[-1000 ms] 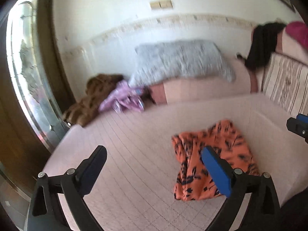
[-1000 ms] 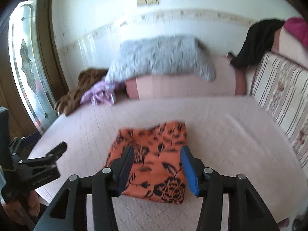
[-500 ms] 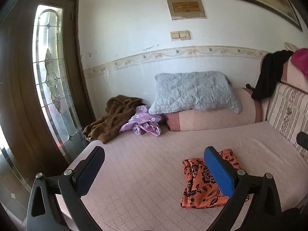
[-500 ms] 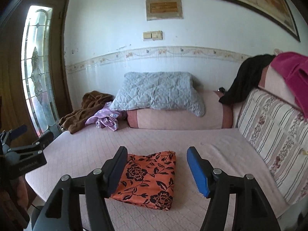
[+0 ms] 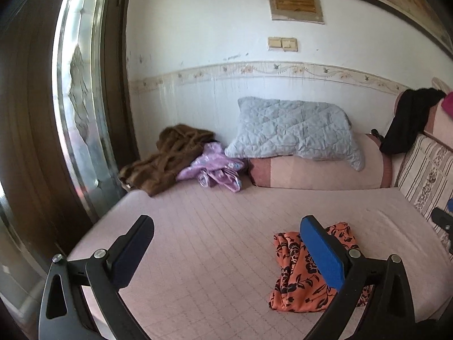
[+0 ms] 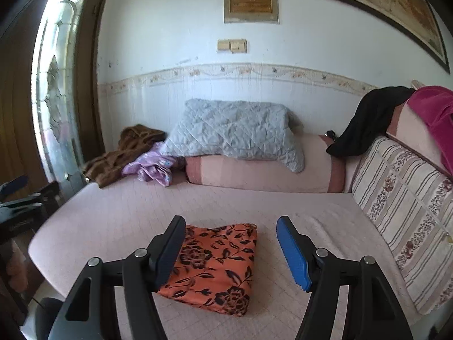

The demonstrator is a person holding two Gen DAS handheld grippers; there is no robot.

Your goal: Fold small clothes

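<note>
The folded orange floral cloth [image 6: 215,266] lies near the bed's [image 6: 297,209] front edge, below the right gripper [image 6: 230,250], whose fingers have just been opening, nothing between them; left gripper [image 5: 226,252] gapes empty, farther off.

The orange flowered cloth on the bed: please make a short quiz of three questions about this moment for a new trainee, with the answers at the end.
1. True or false: the right tongs grip the orange flowered cloth.
2. Which item lies nearest the brown garment at the far end of the bed? A) the grey quilted pillow B) the purple garment C) the black garment
3. Fill in: in the right wrist view, the orange cloth lies ______ into a compact rectangle.

Key
1. False. Both tongs are open and empty; the right jaws have just been opening, and the cloth rests on the bed.
2. B
3. folded
</note>
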